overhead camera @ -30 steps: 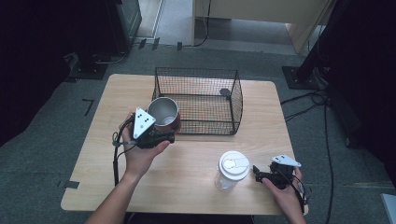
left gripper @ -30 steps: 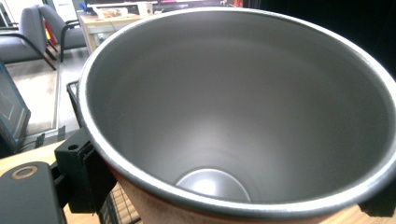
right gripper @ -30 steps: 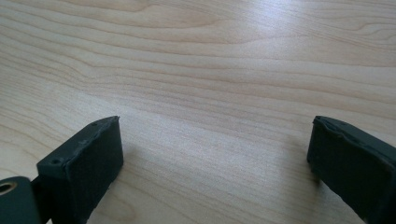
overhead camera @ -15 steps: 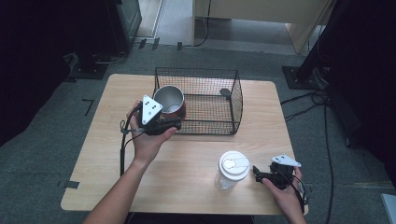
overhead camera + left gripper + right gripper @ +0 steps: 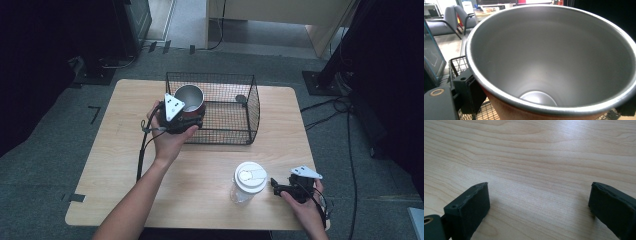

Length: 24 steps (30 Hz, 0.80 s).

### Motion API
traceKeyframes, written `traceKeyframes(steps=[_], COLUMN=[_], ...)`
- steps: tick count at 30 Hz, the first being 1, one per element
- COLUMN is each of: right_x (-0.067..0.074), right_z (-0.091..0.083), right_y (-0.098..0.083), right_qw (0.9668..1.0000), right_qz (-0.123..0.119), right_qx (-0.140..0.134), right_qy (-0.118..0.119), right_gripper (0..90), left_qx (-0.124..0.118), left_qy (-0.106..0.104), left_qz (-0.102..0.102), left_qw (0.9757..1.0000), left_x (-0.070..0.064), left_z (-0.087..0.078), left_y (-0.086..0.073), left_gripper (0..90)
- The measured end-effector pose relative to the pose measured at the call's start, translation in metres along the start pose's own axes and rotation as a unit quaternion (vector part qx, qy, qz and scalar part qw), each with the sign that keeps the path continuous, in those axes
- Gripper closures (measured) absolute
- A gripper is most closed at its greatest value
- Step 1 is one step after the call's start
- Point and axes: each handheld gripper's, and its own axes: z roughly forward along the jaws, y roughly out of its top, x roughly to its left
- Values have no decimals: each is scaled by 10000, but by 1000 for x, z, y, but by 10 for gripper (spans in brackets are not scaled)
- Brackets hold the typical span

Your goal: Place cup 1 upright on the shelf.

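A steel cup (image 5: pixel 189 96) with a reddish-brown outside is held in the air at the near left corner of the black wire basket (image 5: pixel 252 102). My left gripper (image 5: pixel 181 120) is shut on the cup. In the left gripper view the cup's bare metal inside (image 5: pixel 554 55) is close up, with a jaw pressed on either side and the basket's mesh below. My right gripper (image 5: pixel 276 185) rests low at the table's near right. Its jaws stand wide open (image 5: pixel 539 197) over bare wood with nothing between them.
A clear tumbler with a white lid (image 5: pixel 249 179) stands just left of the right gripper. A small dark object (image 5: pixel 241 99) lies in the basket's far right part. The wooden table (image 5: pixel 120 150) has bare room at the left and front; dark floor and cables surround it.
The left gripper has carried the steel cup up and away from the person, from beside the basket's left front to over its near left corner. The right gripper has stayed put.
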Motion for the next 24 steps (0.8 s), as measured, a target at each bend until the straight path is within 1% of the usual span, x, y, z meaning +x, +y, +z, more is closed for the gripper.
traceKeyframes(steps=[4,5,6,8,10,13,14,16,18,21,24], right_x=[0,0,0,0,0,0,0,0,0,0,0], right_z=[0,0,0,0,0,0,0,0,0,0,0], right_y=[0,0,0,0,0,0,0,0,0,0,0], right_qw=[10000,10000,10000,10000,10000,10000,10000,10000,10000,10000,10000], right_qz=[-1,0,0,-5,-16,-23,-22,-19,-22,-20,-19], right_qx=[0,2,2,0,1,2,2,4,2,2,1], right_qy=[1,2,2,8,13,22,22,22,23,23,24], right_gripper=[32,32,32,32,32,32,32,32,32,32,32], left_qx=[129,235,235,327,369,497,538,644,719,856,979], left_qy=[104,134,134,159,187,202,218,252,345,427,555], left_qz=[32,-4,-4,-31,-13,-6,-33,-65,-75,-91,-24], left_qw=[9999,9996,9996,9993,9991,9986,9983,9976,9968,9954,9936], left_x=[0,1,1,2,3,4,4,5,5,7,7], left_z=[14,21,21,28,33,41,43,49,53,59,62], left_y=[-3,-4,-4,-5,-7,-10,-12,-15,-17,-19,-20], left_gripper=[81,81,81,81,81,81,81,81,81,81,81])
